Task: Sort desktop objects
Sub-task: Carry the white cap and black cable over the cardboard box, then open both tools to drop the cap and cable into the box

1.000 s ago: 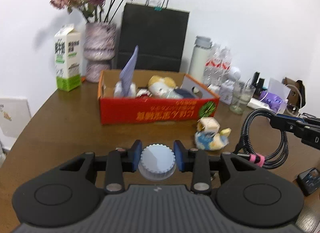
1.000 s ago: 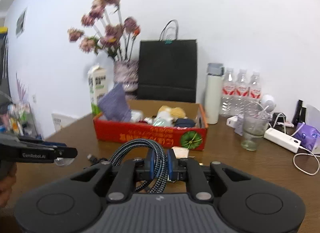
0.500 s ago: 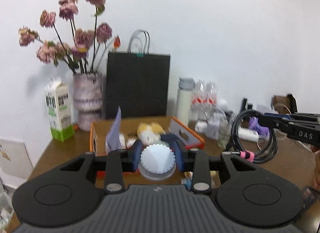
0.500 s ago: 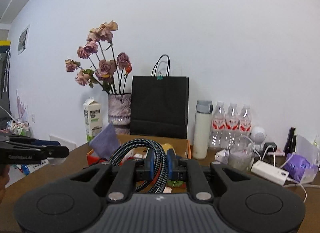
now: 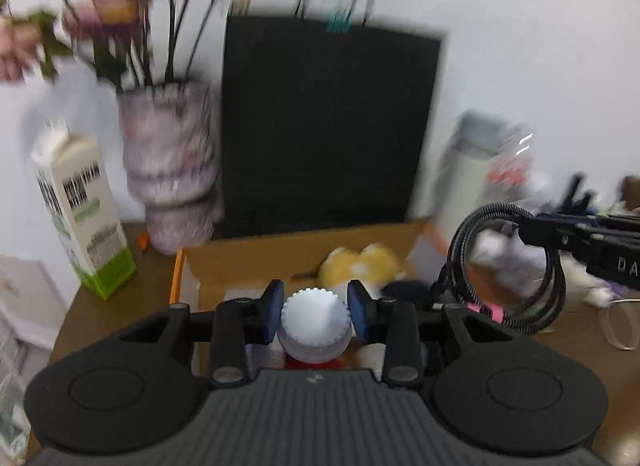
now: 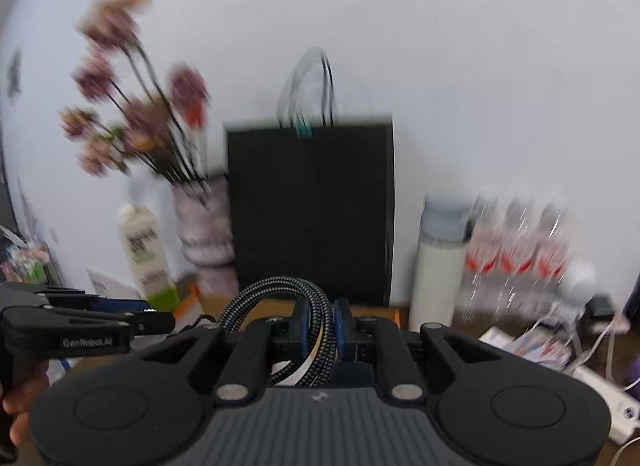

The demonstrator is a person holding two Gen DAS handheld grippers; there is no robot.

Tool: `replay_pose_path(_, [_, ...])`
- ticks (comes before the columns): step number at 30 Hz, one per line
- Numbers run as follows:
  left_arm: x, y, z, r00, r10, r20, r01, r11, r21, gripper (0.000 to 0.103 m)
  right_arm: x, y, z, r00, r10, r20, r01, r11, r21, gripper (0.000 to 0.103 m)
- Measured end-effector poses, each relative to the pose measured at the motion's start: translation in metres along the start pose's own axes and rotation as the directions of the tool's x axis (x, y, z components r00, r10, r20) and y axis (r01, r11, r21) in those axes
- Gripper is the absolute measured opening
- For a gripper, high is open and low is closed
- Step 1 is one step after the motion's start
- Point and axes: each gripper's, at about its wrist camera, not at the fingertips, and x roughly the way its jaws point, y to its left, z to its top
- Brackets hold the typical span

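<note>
plain white wall [image 6: 440,45], brown wooden table [image 5: 104,306]

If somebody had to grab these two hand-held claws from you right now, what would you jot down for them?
Left gripper: shut on a white ribbed bottle cap, held above the near end of the cardboard box.
Right gripper: shut on a coiled braided cable, carried in the air beside the box's right end.
Box: on the wooden table, in front of the black paper bag; a yellow plush toy and other blurred items already lie inside.
Left to do: release the cap and the cable into the box. What remains loose on the table I cannot tell; the pictures are blurred.
</note>
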Motion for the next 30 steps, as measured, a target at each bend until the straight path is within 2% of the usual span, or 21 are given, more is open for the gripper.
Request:
replay_pose_path(3, [0.043,0.004,-0.006,0.995,0.04,-0.093,-0.04,0.999,0.002,0.036,0.062,-0.002,-0.01,0.992,-0.027,-0.125,0.029,0.999,0.014,0.012])
replay_pose_path(7, [0.075,0.01,-0.01,0.99,0.046,-0.131,-0.044,0.999,0.014,0.036,0.119,-0.002,-0.034,0.97,-0.059,-0.237,0.063,0.998,0.01,0.012])
replay_pose_path(13, [0.103,0.016,-0.007,0.983,0.061,-0.175,-0.064,0.998,-0.011,0.037,0.17,-0.001,-0.049,0.94,-0.095,-0.328,0.087,0.995,-0.038,0.012])
replay_pose_path(16, [0.105,0.025,-0.005,0.98,0.056,-0.193,-0.07,0.995,-0.071,0.045,0.182,-0.006,-0.052,0.921,-0.114,-0.373,0.106,0.993,-0.042,0.021])
replay_pose_path(19, [0.086,0.027,-0.006,0.987,0.036,-0.159,-0.049,0.995,-0.081,0.066,0.167,-0.009,-0.05,0.937,-0.107,-0.333,0.109,0.994,-0.014,0.044])
replay_pose_path(20, [0.076,0.025,-0.006,0.989,0.044,-0.144,-0.054,0.996,-0.064,0.07,0.158,-0.01,-0.048,0.944,-0.1,-0.314,0.106,0.994,0.002,0.054])
replay_pose_path(21, [0.065,0.022,-0.007,0.992,0.046,-0.122,-0.051,0.998,-0.044,0.071,0.15,-0.01,-0.046,0.95,-0.098,-0.296,0.104,0.995,0.005,0.056])
replay_pose_path(23, [0.038,0.017,-0.007,0.997,0.032,-0.072,-0.033,0.999,-0.013,0.082,0.128,-0.005,-0.042,0.963,-0.099,-0.252,0.098,0.995,-0.015,0.056])
replay_pose_path(25, [0.004,0.016,-0.01,1.0,0.01,-0.013,-0.01,1.0,-0.017,0.089,0.103,0.0,-0.039,0.976,-0.097,-0.195,0.094,0.995,-0.024,0.061])
replay_pose_path(28, [-0.047,0.017,-0.02,0.998,-0.005,0.059,0.004,1.0,0.009,0.092,0.06,0.006,-0.038,0.989,-0.067,-0.134,0.067,0.998,-0.004,0.066])
replay_pose_path(30, [-0.087,0.023,-0.034,0.994,0.019,0.103,-0.023,0.999,0.031,0.096,0.027,0.007,-0.041,0.995,-0.043,-0.095,0.045,0.999,0.017,0.073])
